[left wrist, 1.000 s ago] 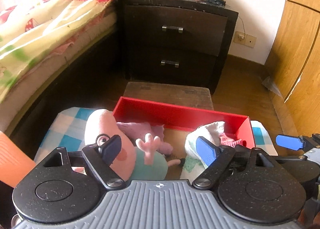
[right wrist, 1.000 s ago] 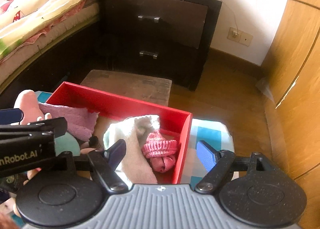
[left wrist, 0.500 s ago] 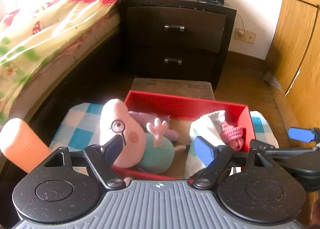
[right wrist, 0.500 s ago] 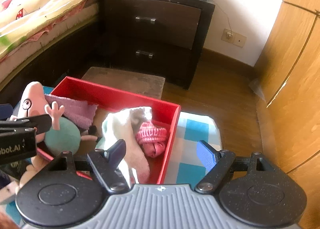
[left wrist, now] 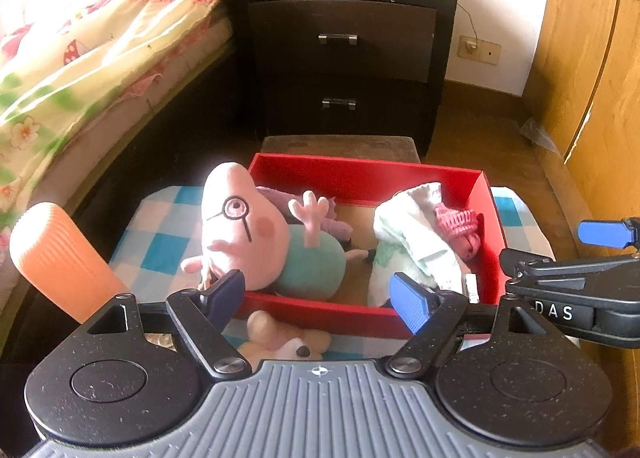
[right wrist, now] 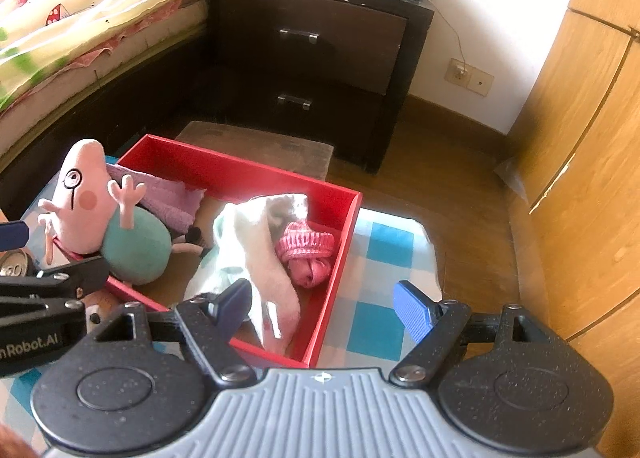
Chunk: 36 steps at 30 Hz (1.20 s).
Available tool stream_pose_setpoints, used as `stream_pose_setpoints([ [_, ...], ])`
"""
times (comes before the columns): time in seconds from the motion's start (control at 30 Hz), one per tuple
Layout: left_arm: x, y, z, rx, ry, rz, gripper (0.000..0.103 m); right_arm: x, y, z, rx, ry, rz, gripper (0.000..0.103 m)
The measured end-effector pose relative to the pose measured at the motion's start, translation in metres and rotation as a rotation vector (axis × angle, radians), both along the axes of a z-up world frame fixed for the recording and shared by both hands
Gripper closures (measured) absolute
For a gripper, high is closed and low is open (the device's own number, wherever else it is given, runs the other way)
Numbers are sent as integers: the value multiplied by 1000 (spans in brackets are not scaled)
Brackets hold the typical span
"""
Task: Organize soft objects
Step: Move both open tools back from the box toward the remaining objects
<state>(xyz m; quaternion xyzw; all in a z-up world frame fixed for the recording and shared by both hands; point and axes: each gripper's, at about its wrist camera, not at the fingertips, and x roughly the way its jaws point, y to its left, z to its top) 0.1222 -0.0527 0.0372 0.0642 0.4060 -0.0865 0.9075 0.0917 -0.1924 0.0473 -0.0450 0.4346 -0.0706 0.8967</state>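
Note:
A red box [left wrist: 360, 174] [right wrist: 344, 242] sits on a blue-and-white checked cloth [left wrist: 160, 226] [right wrist: 384, 258]. A pink pig plush [left wrist: 248, 234] [right wrist: 84, 210] with a teal body leans over the box's left wall. In the box lie a purple cloth [right wrist: 168, 198], a white cloth [left wrist: 416, 238] [right wrist: 256, 250] and a pink knitted item [left wrist: 456, 222] [right wrist: 308, 246]. A small beige plush [left wrist: 280, 338] lies on the cloth in front of the box. My left gripper [left wrist: 320, 298] is open and empty above it. My right gripper [right wrist: 328, 306] is open and empty over the box's near right corner.
An orange ribbed roll [left wrist: 60, 258] stands at the left. A dark nightstand [left wrist: 344, 50] and a low stool [left wrist: 340, 146] stand behind the box. A bed [left wrist: 80, 50] runs along the left and wooden wardrobe doors [right wrist: 580, 138] along the right. A metal can [right wrist: 14, 264] lies beside the pig.
Both grippers have drawn back and risen away from the box, so more of it and the cloth shows. The pig plush stays leaning in the box. Both stay open.

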Motion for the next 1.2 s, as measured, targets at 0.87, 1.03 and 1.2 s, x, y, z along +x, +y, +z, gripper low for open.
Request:
stream_pose_setpoints([
  [0.87, -32, 13, -8, 33, 29, -43, 23, -32, 12, 0, -23, 7, 31, 46],
  [1.03, -41, 21, -14, 11, 69, -45, 23, -41, 9, -5, -25, 26, 28, 46],
  [1.2, -50, 26, -22, 0, 114, -49, 23, -52, 7, -12, -23, 48, 24, 46],
])
